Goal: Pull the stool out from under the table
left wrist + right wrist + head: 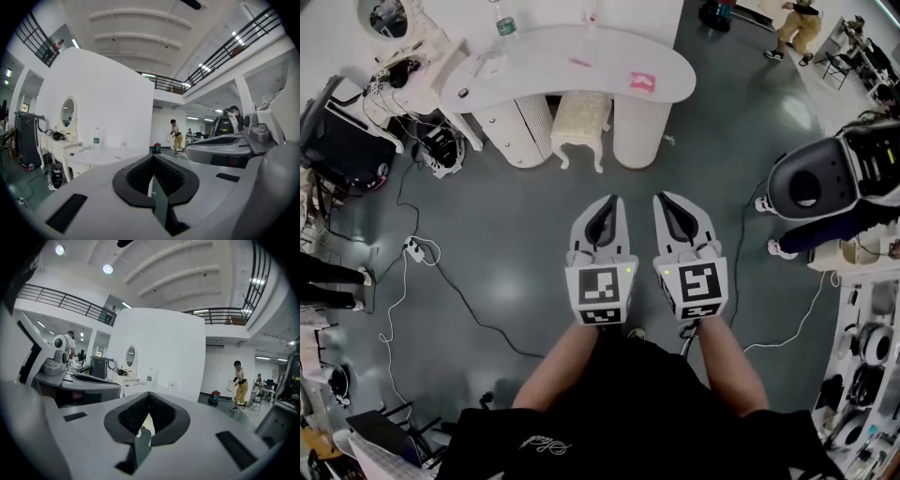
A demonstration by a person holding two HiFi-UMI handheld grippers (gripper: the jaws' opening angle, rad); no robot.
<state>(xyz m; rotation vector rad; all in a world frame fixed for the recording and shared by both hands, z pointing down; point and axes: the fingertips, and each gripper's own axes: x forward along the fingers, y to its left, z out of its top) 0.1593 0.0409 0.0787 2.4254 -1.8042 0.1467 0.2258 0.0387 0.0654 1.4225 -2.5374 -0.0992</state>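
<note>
Two sets of tongs, the left tongs (612,201) and right tongs (662,199), are pinched together and empty, held side by side and aimed at the stool (579,117), well apart from it. It sits tucked under the white bench (581,54), between its pedestals (639,131). We judge the bare floor (520,230) ahead leaves room to drag it out; a cable (478,319) trails off left.

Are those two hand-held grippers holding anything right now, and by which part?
Nothing is held. The left hand-held gripper and the right hand-held gripper are both shut and empty, short of the stool, which stands tucked under the table.
</note>
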